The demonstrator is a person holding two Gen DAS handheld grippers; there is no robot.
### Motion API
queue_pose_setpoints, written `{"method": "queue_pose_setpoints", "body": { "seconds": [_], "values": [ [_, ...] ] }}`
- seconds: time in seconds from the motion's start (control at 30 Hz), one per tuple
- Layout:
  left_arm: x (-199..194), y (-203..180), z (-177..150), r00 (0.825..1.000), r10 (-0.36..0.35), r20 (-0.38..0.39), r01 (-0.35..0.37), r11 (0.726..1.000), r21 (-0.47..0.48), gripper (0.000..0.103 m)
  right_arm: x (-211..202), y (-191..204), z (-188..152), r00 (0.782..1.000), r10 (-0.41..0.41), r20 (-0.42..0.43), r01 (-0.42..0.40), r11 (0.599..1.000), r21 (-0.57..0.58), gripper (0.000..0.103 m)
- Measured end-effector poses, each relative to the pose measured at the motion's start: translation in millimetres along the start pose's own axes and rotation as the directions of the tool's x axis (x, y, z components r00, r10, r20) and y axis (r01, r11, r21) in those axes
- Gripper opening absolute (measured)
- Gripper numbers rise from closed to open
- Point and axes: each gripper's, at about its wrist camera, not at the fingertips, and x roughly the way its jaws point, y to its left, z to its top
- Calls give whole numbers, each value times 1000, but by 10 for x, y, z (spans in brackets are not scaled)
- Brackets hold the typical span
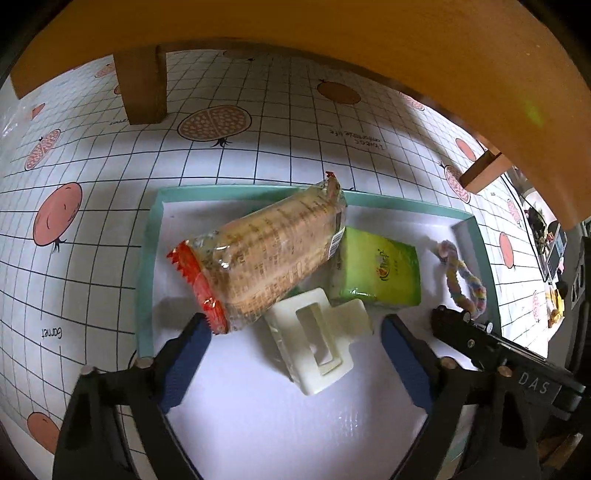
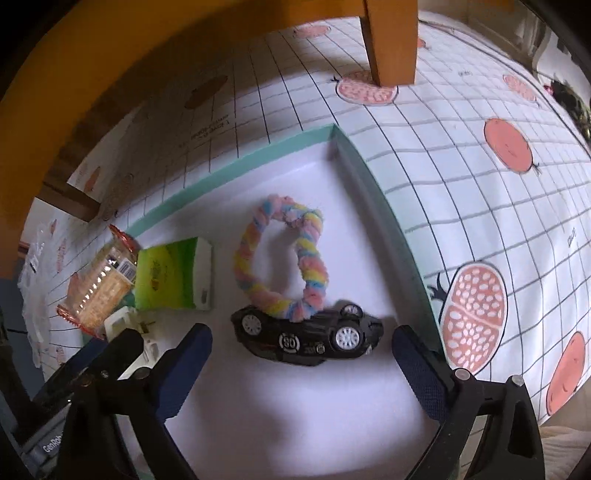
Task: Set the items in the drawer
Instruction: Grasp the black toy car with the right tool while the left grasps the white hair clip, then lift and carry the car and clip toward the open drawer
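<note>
The drawer (image 1: pixel 144 258) has a teal rim and a white floor. In it lie a clear pack of crackers (image 1: pixel 266 254) with red ends, a green tissue pack (image 1: pixel 380 269), a white hair claw clip (image 1: pixel 317 343) and a pastel twisted ring (image 1: pixel 461 280). My left gripper (image 1: pixel 295 325) is open, its blue pads either side of the clip and apart from it. In the right wrist view a black toy car (image 2: pixel 306 336) lies on its side on the drawer (image 2: pixel 388 221) floor, with the ring (image 2: pixel 280 258) resting on it. My right gripper (image 2: pixel 302 334) is open around the car, not touching.
The drawer rests on a gridded cloth with pomegranate prints (image 1: pixel 92 155). An orange wooden frame (image 1: pixel 332 22) with a leg (image 1: pixel 142 88) overhangs the far side. The right gripper's body (image 1: pixel 491 347) crosses the drawer's right edge. Clutter (image 1: pixel 546 236) sits at the far right.
</note>
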Motion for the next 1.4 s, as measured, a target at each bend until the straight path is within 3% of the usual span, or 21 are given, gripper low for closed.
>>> {"method": "queue_pose_setpoints", "body": {
  "seconds": [0.13, 0.27, 0.43, 0.97, 1.4],
  "values": [
    [66, -23, 9, 1000, 14, -11, -14, 1000, 6, 84, 3, -9, 41, 1000, 7, 11, -7, 1000, 13, 98],
    [78, -63, -10, 999, 38, -8, -38, 999, 27, 69, -12, 15, 79, 999, -16, 39, 17, 1000, -18, 79],
    [74, -54, -35, 1000, 26, -5, -25, 999, 41, 63, -35, 5, 58, 999, -8, 46, 9, 1000, -10, 79],
    [-48, 8, -307, 999, 36, -18, -34, 997, 67, 62, -118, -136, -121, 999, 39, 8, -40, 997, 70, 79],
    [-192, 103, -504, 997, -1, -74, 4, 999, 35, 62, -228, -269, -221, 994, 110, 6, -109, 979, 171, 79]
  ]
}}
